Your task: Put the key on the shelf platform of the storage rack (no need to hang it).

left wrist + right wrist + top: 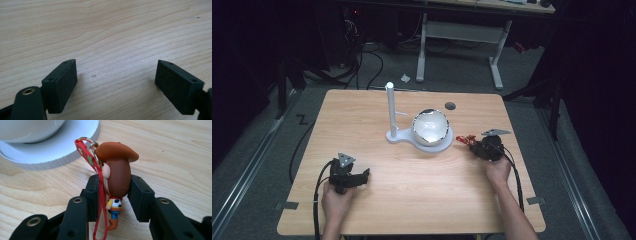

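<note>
A small cowboy figure keychain (117, 180) with a brown hat, a red strap and a metal ring is clamped by its head between the jaws of my right gripper (113, 192). In the high view the right gripper (476, 144) sits right of the white stand, with the red strap (463, 139) poking out toward the bowl. The white stand (398, 136) has a tall post (390, 107) with a small side peg, and a shiny bowl (430, 127) on its round base. My left gripper (362, 176) rests on the table at front left, open, jaws wide with bare wood between them (116, 77).
The wooden table (412, 200) has a dark round hole (450, 105) near its far edge. The stand's round base (57, 152) lies just beyond the keychain. Cables trail from both grippers over the table's near edge. A white desk frame stands on the floor behind.
</note>
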`<act>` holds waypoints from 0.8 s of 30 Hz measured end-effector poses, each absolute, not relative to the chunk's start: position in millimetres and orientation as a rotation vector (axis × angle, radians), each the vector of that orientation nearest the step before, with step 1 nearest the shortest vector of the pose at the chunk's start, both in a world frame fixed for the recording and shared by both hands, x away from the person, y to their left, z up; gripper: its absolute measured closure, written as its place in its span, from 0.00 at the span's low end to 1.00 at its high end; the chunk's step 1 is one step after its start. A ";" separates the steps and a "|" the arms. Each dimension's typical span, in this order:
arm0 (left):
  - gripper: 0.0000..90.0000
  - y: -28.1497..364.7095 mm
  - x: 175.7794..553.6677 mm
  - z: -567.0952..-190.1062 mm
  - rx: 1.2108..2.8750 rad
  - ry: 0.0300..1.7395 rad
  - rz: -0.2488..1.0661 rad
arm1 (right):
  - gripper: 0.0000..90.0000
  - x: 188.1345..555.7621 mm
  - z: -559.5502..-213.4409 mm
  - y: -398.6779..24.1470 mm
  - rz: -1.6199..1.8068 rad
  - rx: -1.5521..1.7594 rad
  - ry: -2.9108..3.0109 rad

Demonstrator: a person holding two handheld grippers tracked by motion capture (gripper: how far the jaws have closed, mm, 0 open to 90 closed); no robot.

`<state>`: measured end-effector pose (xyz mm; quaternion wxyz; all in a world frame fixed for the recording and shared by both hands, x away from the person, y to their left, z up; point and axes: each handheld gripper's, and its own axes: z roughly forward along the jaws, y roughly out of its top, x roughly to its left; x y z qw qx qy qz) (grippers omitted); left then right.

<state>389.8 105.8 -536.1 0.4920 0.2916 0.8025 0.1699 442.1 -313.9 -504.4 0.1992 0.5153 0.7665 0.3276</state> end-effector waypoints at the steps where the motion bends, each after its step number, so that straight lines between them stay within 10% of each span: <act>1: 0.20 105.8 389.8 -536.2 0.708 1.947 0.413 | 0.70 439.1 -499.8 -314.7 0.928 1.430 2.140; 24: 0.20 105.8 390.0 -536.2 0.707 1.947 0.413 | 0.70 396.9 -452.7 -318.4 1.055 1.307 2.108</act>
